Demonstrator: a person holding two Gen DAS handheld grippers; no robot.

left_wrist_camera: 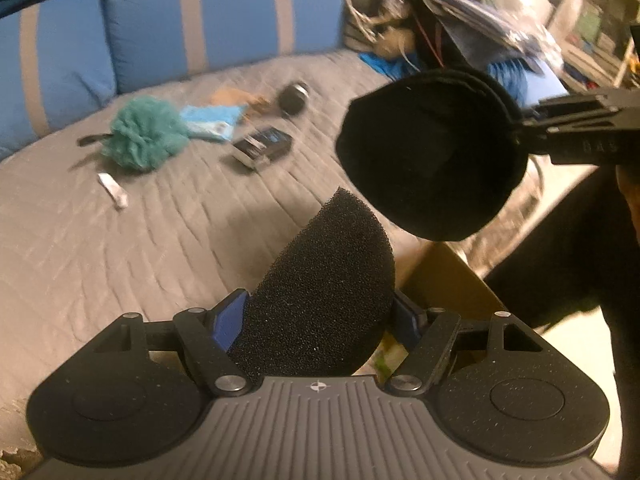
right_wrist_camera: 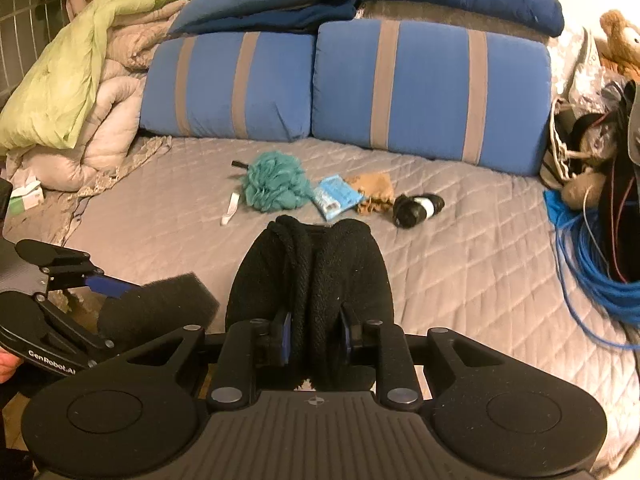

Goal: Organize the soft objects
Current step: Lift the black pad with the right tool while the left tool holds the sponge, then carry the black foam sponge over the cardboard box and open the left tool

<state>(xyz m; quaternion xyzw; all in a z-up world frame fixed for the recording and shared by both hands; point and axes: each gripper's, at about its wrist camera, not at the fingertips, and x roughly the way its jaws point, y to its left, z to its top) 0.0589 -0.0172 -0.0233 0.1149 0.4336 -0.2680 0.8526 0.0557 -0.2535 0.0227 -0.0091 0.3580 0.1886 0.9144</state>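
Left wrist view: left gripper squeezes a foam half-disc; at two o'clock, right gripper pinches a black cloth. Foam could spring free over the box edge.

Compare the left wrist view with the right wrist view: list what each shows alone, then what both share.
Left wrist only: a cardboard box below the bed's edge and a dark boxy item on the quilt.
Right wrist only: a green and beige comforter pile, a coiled blue cable and a plush toy.
Both: the foam sponge in the left gripper, the black cloth pad in the right gripper, the teal loofah and striped blue pillows.
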